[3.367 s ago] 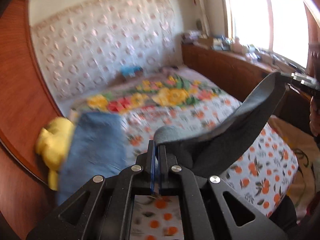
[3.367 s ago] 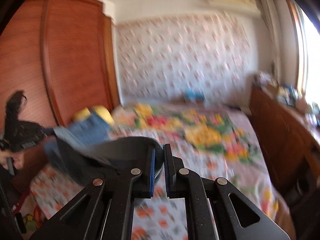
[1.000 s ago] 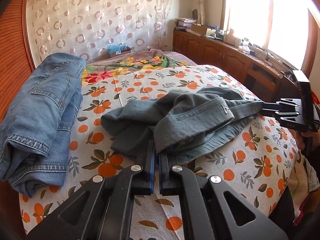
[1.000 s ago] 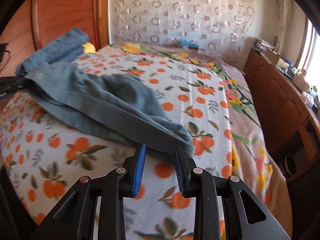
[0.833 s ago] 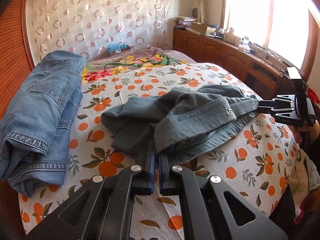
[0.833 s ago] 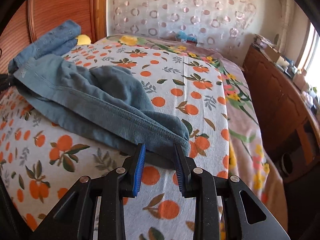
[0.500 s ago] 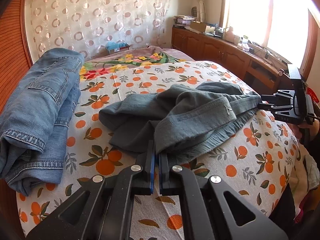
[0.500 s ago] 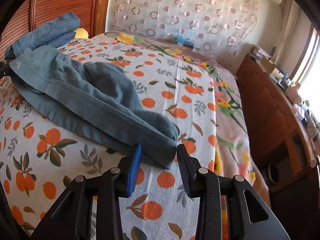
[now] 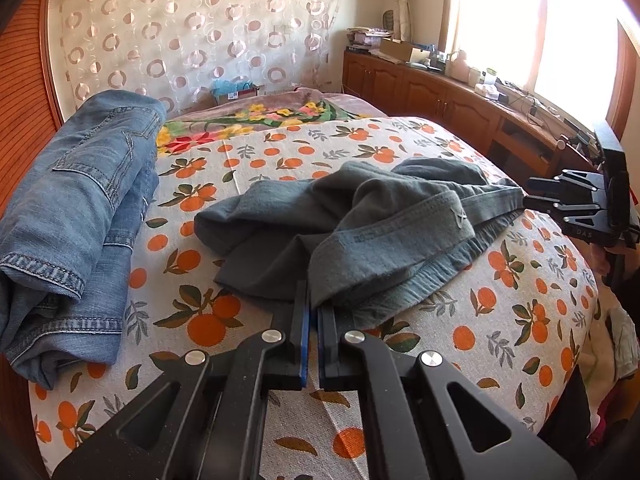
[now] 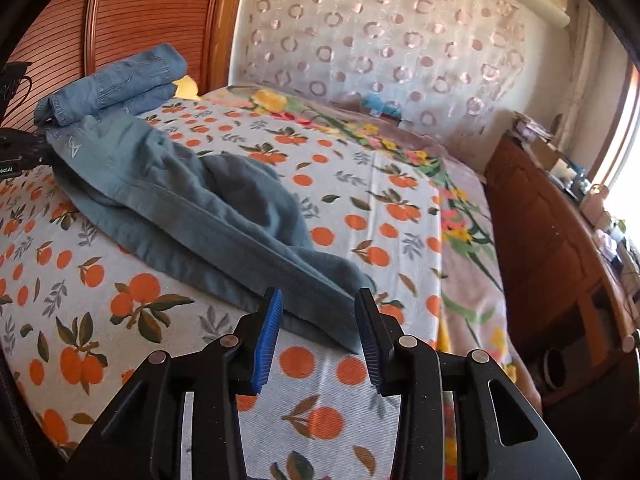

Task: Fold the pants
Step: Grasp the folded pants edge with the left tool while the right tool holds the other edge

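Note:
Grey-blue pants [image 9: 372, 232] lie crumpled across the orange-print bedspread [image 9: 520, 320]. My left gripper [image 9: 314, 312] is shut on one end of their waistband. My right gripper [image 10: 318, 320] is open, its jaws either side of the other end of the waistband, which lies loose on the bedspread. The pants also show in the right wrist view [image 10: 192, 208], stretching away to the left gripper at the far left edge [image 10: 20, 148]. The right gripper shows at the right of the left wrist view [image 9: 560, 200].
A bundle of blue denim jeans [image 9: 76, 208] lies at the left of the bed, also in the right wrist view [image 10: 116, 84]. A wooden headboard [image 10: 120, 12] stands behind it. Wooden cabinets [image 9: 440, 96] run under the window at the right.
The pants have been lowered from mid-air onto the bed. My right gripper has opened, let go of the waistband end and drawn back slightly. The left gripper stays shut on its end.

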Tool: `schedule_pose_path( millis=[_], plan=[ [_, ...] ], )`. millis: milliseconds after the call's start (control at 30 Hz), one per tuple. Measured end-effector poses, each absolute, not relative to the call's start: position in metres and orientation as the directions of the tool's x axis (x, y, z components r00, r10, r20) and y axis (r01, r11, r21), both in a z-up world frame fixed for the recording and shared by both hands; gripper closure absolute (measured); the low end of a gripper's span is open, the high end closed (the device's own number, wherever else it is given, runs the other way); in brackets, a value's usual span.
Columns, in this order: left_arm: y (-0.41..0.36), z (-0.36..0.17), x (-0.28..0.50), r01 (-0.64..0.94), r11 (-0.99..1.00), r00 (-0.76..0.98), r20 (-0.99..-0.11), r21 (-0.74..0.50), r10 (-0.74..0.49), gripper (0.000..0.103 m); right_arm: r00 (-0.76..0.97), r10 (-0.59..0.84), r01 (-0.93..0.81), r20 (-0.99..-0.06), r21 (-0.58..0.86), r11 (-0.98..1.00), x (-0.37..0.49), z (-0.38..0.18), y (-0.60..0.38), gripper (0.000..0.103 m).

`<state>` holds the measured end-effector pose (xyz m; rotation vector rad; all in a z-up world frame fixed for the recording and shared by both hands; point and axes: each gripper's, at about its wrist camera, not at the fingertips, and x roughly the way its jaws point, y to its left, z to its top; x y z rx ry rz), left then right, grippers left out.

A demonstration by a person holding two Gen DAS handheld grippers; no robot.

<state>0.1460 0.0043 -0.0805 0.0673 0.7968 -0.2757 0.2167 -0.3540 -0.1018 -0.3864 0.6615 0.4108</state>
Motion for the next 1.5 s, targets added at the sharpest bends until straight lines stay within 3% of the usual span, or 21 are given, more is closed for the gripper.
schedule_pose_path(
  millis=[233, 667, 1000, 1167, 1233, 1267, 1300, 1500],
  plan=[
    [0.005, -0.082, 0.149, 0.267, 0.962, 0.661, -0.718, -0.050, -0.220, 0.100, 0.658, 0.211, -0.506, -0.723, -0.216, 0.835, 0.249, -0.115, -0.352, 0.064],
    [0.004, -0.085, 0.150, 0.272, 0.961, 0.648, -0.729, -0.052, -0.223, 0.100, 0.632, 0.271, -0.566, -0.726, -0.194, 0.801, 0.253, -0.115, -0.348, 0.058],
    [0.003, -0.090, 0.152, 0.274, 0.960, 0.637, -0.738, -0.051, -0.221, 0.100, 0.646, 0.240, -0.590, -0.725, -0.275, 0.759, 0.252, -0.112, -0.330, 0.053],
    [0.005, -0.087, 0.150, 0.262, 0.963, 0.655, -0.720, -0.067, -0.228, 0.100, 0.625, 0.246, -0.585, -0.741, -0.235, 0.776, 0.260, -0.111, -0.331, 0.053],
    [0.005, -0.084, 0.149, 0.265, 0.962, 0.663, -0.711, -0.071, -0.235, 0.100, 0.618, 0.253, -0.579, -0.745, -0.214, 0.786, 0.259, -0.111, -0.335, 0.069],
    [0.005, -0.080, 0.148, 0.261, 0.962, 0.670, -0.704, -0.074, -0.236, 0.100, 0.619, 0.247, -0.575, -0.746, -0.216, 0.789, 0.258, -0.109, -0.336, 0.087],
    [0.006, -0.075, 0.147, 0.260, 0.963, 0.677, -0.698, -0.071, -0.234, 0.100, 0.625, 0.230, -0.565, -0.746, -0.230, 0.792, 0.257, -0.106, -0.338, 0.092],
    [0.012, -0.019, 0.129, 0.244, 0.968, 0.758, -0.610, -0.062, -0.231, 0.100, 0.706, 0.232, -0.479, -0.669, -0.210, 0.852, 0.236, -0.048, -0.371, 0.097]
  ],
)
